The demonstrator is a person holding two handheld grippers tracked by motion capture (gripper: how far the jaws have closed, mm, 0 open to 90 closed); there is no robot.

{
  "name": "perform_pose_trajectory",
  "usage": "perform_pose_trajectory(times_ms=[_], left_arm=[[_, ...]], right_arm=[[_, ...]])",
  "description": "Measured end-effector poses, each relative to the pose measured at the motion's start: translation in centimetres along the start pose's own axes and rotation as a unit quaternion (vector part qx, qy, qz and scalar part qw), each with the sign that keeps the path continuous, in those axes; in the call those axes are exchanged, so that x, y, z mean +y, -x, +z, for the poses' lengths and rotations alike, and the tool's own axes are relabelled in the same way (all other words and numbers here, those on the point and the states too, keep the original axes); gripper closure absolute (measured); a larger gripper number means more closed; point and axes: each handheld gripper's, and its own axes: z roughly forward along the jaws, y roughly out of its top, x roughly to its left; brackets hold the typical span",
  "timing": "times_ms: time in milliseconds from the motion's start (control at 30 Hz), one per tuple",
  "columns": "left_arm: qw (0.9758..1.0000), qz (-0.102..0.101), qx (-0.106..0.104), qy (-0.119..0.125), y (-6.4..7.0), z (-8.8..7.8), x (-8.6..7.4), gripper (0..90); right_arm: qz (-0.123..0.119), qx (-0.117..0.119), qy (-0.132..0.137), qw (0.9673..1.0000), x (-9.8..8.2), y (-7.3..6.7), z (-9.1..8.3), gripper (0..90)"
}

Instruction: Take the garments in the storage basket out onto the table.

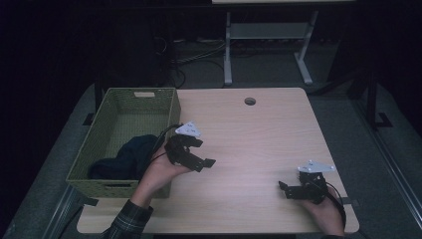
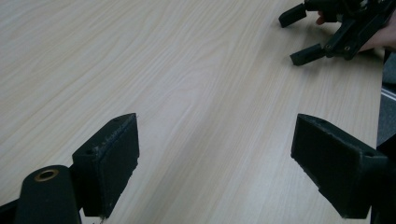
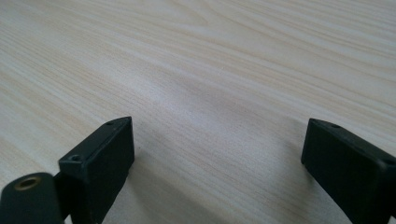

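Note:
On the light wooden table [image 1: 249,144], a hand holds my left gripper [image 1: 204,152] just right of the green woven basket [image 1: 171,112]. Its jaws stand wide apart over bare wood in the left gripper view [image 2: 217,161], with nothing between them. Near the table's front right corner, my right gripper [image 1: 285,189] points left, low over the table. It is open too, with bare wood between its jaws in the right gripper view [image 3: 217,161]. The left gripper view also catches the right gripper [image 2: 306,32] farther off at top right.
A dark cloth [image 1: 127,157] lies bundled in the basket's near end. A round cable hole [image 1: 250,101] sits near the table's far edge. Beyond the table are the white legs of another desk [image 1: 228,50] and cables on a dark floor.

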Motion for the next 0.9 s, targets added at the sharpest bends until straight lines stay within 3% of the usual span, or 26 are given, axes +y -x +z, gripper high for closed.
perform_pose_trajectory(times_ms=[300, 567, 900], left_arm=[[0.9999, -0.003, 0.007, 0.014, -1.1, -1.7, -0.4, 14.7], [0.9996, -0.005, 0.025, 0.013, -2.0, -3.6, -0.8, 14.7], [0.9995, -0.008, 0.028, 0.009, -2.7, -4.9, -1.3, 14.9]], right_arm=[[-0.001, 0.000, 0.000, 1.0000, 0.0, 0.0, 0.0, 9.2], [-0.001, 0.000, 0.000, 1.0000, 0.0, 0.0, 0.0, 9.2], [-0.001, 0.000, -0.001, 1.0000, 0.0, 0.0, 0.0, 9.2]])
